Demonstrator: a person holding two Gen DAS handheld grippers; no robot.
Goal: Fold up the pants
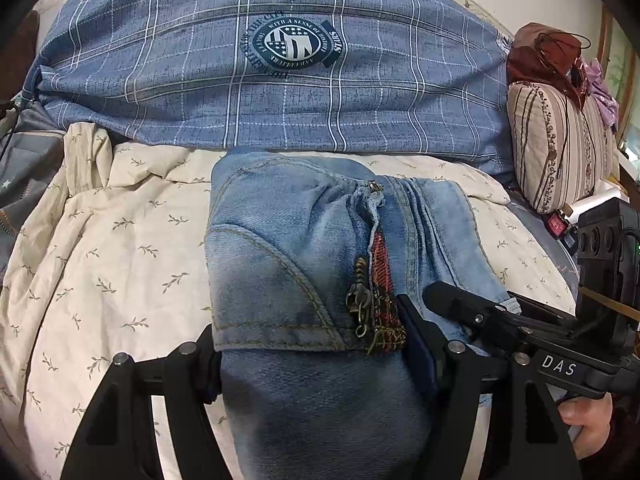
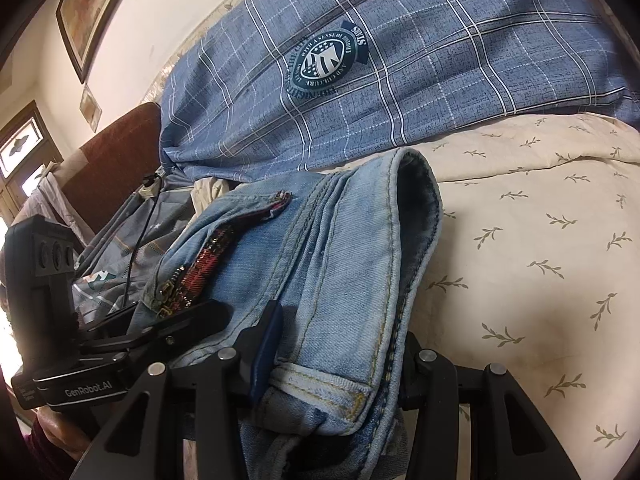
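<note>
- The jeans (image 1: 288, 248) lie bunched on the bed (image 1: 100, 240), on its cream leaf-print sheet, in front of a blue plaid duvet (image 1: 260, 80) at twelve o'clock.
- The left gripper (image 1: 312, 364) holds the waistband side: its fingers (image 1: 416, 344) sit narrow around a thick wad of denim near the brass zipper (image 1: 360, 296) and its red plaid lining.
- The right gripper (image 2: 332, 364) pinches stacked layers at a hemmed edge, with a blue-padded finger pressing at its nine o'clock side and the other finger hidden behind the cloth.
- Denim like this probably handles heavy and fairly stiff for fabric; it likely holds a crease well, yet it sags between two grips.
- Layers can slide over each other, so a pinch that takes every layer at a seam or hem looks safest.
- The zipper and waistband are the bulkiest, firmest spots, good for holding but poor for folding flat.
- A striped pillow (image 1: 560, 148) stands at two o'clock in the left view, well apart.
</note>
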